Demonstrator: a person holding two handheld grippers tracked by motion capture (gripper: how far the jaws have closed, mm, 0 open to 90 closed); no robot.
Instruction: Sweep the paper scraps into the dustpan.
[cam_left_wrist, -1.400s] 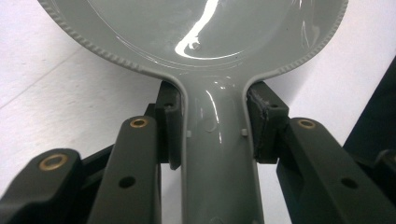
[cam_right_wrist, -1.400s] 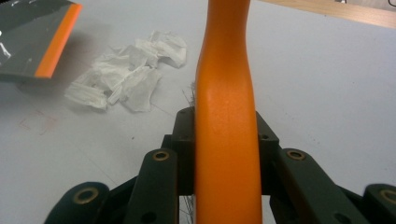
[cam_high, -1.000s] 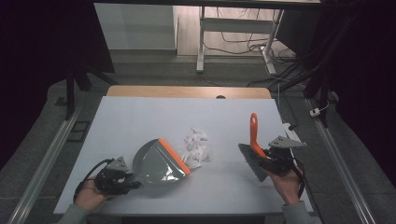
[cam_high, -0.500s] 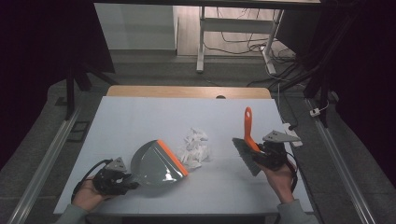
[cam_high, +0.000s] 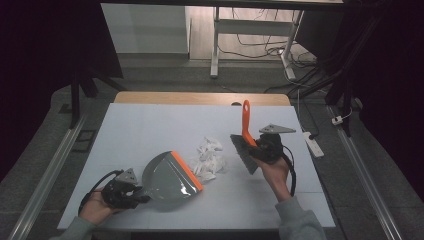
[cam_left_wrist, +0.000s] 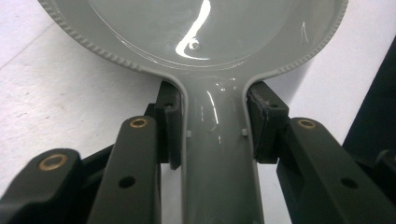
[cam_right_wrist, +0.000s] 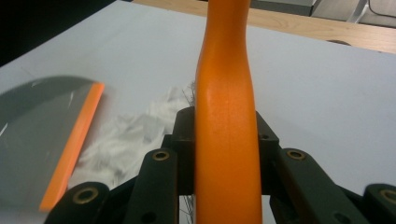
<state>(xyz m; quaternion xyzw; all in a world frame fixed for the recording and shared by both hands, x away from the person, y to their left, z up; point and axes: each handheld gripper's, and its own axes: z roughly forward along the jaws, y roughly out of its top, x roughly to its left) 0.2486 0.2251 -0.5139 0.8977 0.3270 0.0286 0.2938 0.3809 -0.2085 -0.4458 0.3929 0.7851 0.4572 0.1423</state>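
A grey dustpan (cam_high: 167, 177) with an orange lip lies on the white table (cam_high: 150, 125) at the front left. My left gripper (cam_high: 131, 192) is shut on its handle (cam_left_wrist: 217, 154), one pad on each side. Crumpled white paper scraps (cam_high: 209, 157) lie just right of the orange lip. My right gripper (cam_high: 259, 146) is shut on a brush with an orange handle (cam_right_wrist: 226, 116) that points up and away. The brush's dark bristle head (cam_high: 243, 152) hangs beside the scraps, right of them.
A wooden strip (cam_high: 200, 98) runs along the table's far edge. Beyond it stand a white desk frame (cam_high: 216, 45) and floor cables (cam_high: 260, 40). A power strip (cam_high: 311, 142) lies off the table's right side. Rails flank both sides.
My right gripper has carried the brush left and away from the front edge, closer to the scraps. The dustpan has shifted slightly toward the scraps too.
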